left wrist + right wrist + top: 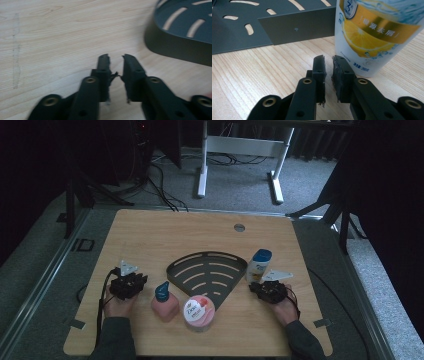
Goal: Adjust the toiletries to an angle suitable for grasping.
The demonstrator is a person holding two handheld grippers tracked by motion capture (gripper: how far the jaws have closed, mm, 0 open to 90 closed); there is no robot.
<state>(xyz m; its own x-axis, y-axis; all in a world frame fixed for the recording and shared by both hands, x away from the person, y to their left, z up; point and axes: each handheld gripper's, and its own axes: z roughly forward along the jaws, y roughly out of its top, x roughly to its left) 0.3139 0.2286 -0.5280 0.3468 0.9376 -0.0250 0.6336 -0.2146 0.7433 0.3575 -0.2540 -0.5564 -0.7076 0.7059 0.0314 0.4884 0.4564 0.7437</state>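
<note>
Hovering right claw (329, 58) narrow, empty, shampoo bottle (377, 32) just ahead, rack (294, 28) beside.

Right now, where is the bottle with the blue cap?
In the high view the white bottle stands at the table's right, beside the dark tray, just ahead of the right gripper.

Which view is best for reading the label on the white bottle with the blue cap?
The right gripper view: the white bottle stands close ahead of the jaws, its gold band and lemon graphic sharp, though the cap is cut off. The high view shows the whole bottle upright beside the dark slotted rack, too small to read.
</note>
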